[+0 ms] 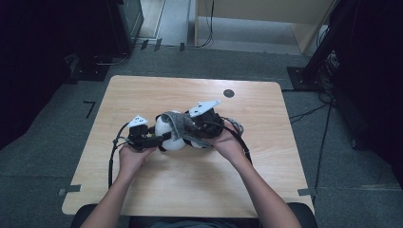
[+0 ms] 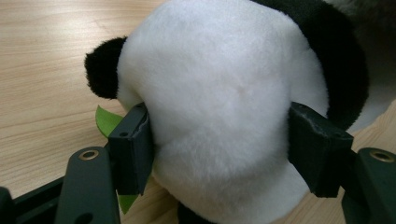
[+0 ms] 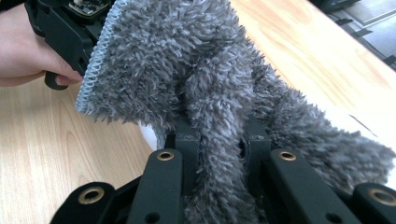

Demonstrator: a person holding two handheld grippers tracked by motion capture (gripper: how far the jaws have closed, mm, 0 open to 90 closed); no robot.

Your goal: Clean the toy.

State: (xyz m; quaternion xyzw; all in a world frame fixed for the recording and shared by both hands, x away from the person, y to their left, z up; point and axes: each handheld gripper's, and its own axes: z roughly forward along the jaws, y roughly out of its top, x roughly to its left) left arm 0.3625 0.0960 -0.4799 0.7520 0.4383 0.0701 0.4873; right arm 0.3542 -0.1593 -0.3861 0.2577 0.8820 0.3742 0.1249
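High view, left to right: left gripper (image 1: 159,138) fingers (image 2: 133,154) clenched the soft, light plush panda (image 1: 170,133) at mid-tabletop (image 1: 190,190), a yielding hold; right gripper (image 1: 202,130) fingers pinched the limp grey towel (image 3: 205,84) by a bunched fold, draped over the panda

A light wooden table (image 1: 142,95) carries a plush panda (image 1: 167,130) and a small dark disc (image 1: 228,93).
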